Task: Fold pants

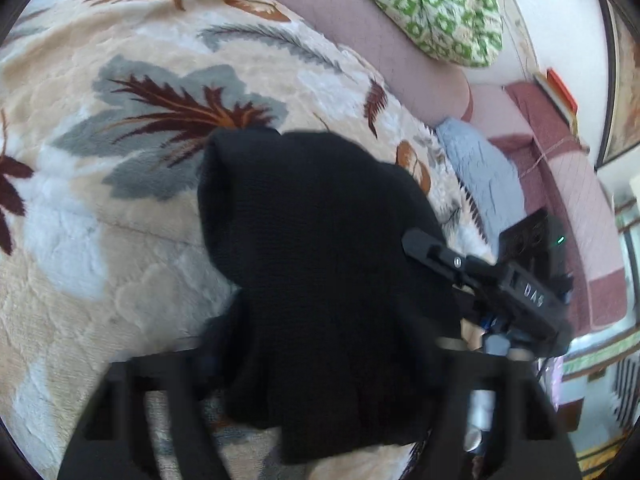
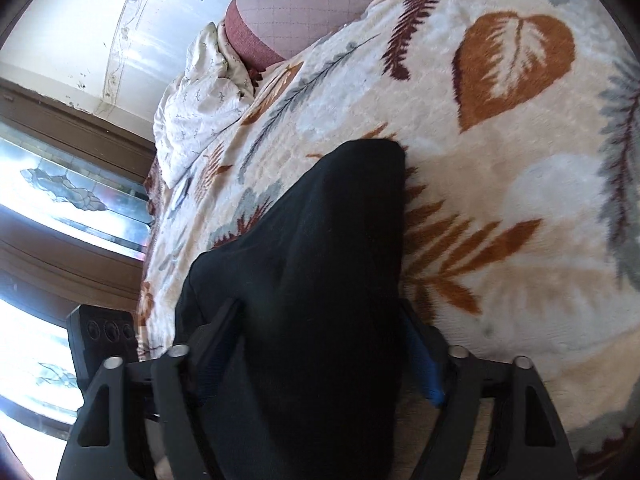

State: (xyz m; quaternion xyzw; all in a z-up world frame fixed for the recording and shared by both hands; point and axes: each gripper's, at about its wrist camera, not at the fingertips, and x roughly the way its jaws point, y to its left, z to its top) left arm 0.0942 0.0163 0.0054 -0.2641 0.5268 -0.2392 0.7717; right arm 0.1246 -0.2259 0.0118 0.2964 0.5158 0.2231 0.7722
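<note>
The black pants (image 1: 320,272) hang bunched between the fingers of the left gripper (image 1: 320,392), which clamps the cloth above the leaf-patterned blanket (image 1: 120,160). The right gripper (image 2: 320,360) likewise pinches the pants (image 2: 320,280), whose free end rests on the blanket (image 2: 500,200).

Home bedroom, leaf-print blanket (image 1: 120,160), green pillow (image 1: 436,8), window (image 2: 60,200)

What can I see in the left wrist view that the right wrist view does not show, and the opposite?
Only the left wrist view shows the right tool from outside and a grey cloth. Only the right wrist view shows a window and a white crumpled cloth. Both show black pants between the tool fingers, the leaf blanket and a green pillow.
</note>
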